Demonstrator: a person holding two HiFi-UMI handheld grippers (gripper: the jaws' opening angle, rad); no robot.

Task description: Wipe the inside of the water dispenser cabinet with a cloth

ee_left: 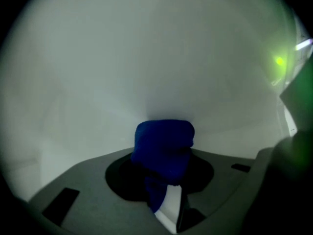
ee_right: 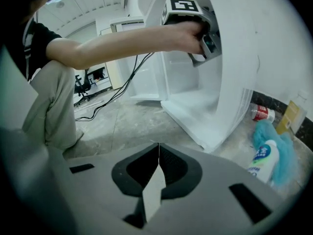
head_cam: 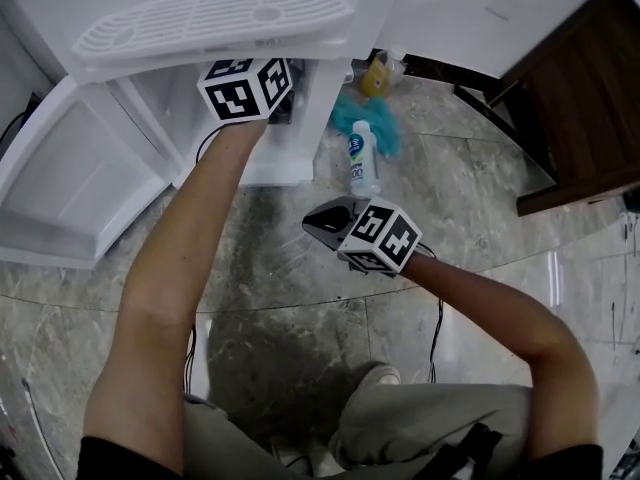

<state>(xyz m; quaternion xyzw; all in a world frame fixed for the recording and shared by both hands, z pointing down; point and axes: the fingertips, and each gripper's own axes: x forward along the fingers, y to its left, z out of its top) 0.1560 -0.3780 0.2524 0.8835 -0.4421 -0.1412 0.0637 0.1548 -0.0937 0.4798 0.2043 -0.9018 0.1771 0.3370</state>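
Note:
The white water dispenser cabinet (head_cam: pixel 300 118) stands open on the marble floor, with its door (head_cam: pixel 70 168) swung out to the left. My left gripper (ee_right: pixel 211 43) reaches into the cabinet opening; in the head view only its marker cube (head_cam: pixel 245 88) shows. Its jaws are shut on a bunched dark blue cloth (ee_left: pixel 164 143), which is held close to the white inner wall (ee_left: pixel 146 58). My right gripper (head_cam: pixel 318 220) hovers over the floor in front of the cabinet. It is shut (ee_right: pixel 158 148) with nothing in it.
A white bottle with a blue label (head_cam: pixel 363 158) lies on a teal cloth (head_cam: pixel 370 118) right of the cabinet. A yellow bottle (head_cam: pixel 377 76) and a red-labelled bottle (ee_right: pixel 262 113) lie nearby. Dark wooden furniture (head_cam: pixel 580 98) stands at the right. Cables (ee_right: pixel 112 94) run across the floor.

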